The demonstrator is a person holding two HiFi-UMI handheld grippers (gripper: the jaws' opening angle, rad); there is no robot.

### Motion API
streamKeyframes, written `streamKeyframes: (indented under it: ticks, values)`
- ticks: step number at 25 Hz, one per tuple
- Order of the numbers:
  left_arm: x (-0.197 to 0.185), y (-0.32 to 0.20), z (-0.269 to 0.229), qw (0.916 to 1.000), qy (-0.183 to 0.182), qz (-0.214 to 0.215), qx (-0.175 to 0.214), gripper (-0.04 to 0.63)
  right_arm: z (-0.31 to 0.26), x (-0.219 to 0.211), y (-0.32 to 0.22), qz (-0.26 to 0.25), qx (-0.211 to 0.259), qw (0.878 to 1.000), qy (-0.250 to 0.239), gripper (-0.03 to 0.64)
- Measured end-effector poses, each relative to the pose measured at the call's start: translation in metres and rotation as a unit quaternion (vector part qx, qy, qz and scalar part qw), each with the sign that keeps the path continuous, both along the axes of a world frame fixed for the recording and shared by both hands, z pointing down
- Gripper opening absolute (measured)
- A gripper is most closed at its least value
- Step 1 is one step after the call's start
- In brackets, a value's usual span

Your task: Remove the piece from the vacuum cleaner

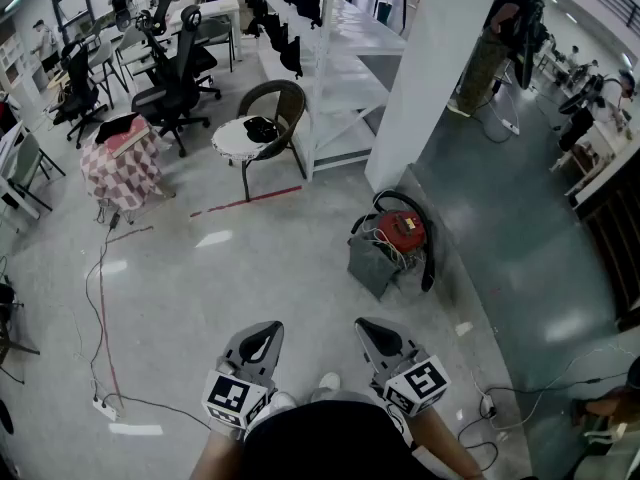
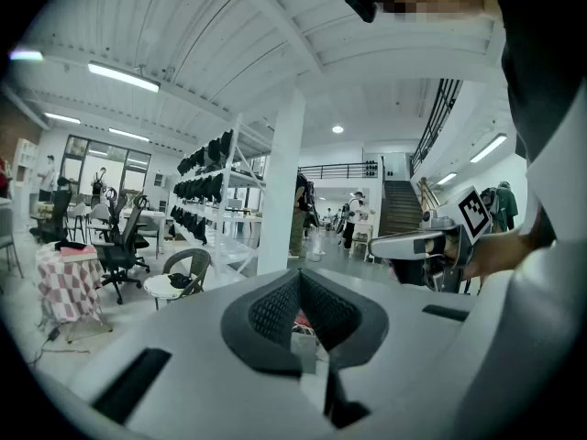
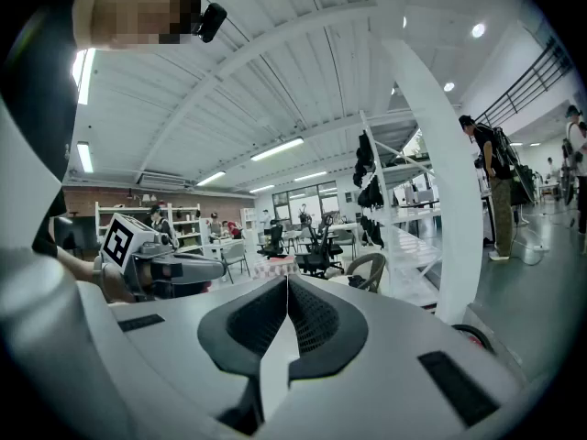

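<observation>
No text, label, brand or number can be read.

Ahead of me a white pillar (image 1: 432, 68) stands on the grey floor (image 1: 250, 268), with a white shelving rack (image 1: 350, 63) to its left and a wicker chair (image 1: 290, 98) with a white seat cushion just beside the rack. Further left, black office chairs (image 1: 175, 83) stand behind a small table draped in a pink-and-white checked cloth (image 1: 120, 173). A red cable (image 1: 101, 308) runs from near that table to a white power strip (image 1: 103, 405) at my left.
</observation>
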State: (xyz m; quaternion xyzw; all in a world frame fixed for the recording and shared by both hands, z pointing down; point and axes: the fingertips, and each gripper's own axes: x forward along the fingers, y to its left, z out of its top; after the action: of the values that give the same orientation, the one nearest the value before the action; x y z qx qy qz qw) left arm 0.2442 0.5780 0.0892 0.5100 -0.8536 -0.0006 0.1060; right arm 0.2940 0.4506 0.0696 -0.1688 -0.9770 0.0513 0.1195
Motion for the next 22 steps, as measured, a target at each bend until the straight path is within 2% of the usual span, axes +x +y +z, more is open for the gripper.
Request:
streamKeyframes:
  ticks: [6, 12, 18, 22]
  values:
    - [-0.003, -0.031, 0.001, 1.0000, 0.001, 0.001, -0.003, 0.017, 0.005, 0.007, -0.030, 0.014, -0.007, 1.000, 0.002, 0.031]
    - [0.001, -0.075, 0.007, 0.9997, 0.012, 0.015, -0.015, 0.017, 0.005, 0.014, -0.070, 0.027, -0.041, 0.999, -0.015, 0.032]
    - [-0.003, -0.102, 0.020, 0.9992, 0.012, 0.017, -0.035, 0.017, 0.020, 0.014, -0.097, 0.015, -0.014, 1.000, -0.008, 0.032]
    - [-0.016, -0.110, 0.030, 0.9985, 0.025, 0.022, -0.044, 0.017, 0.030, 0.004, -0.109, 0.024, -0.024, 0.999, 0.007, 0.032]
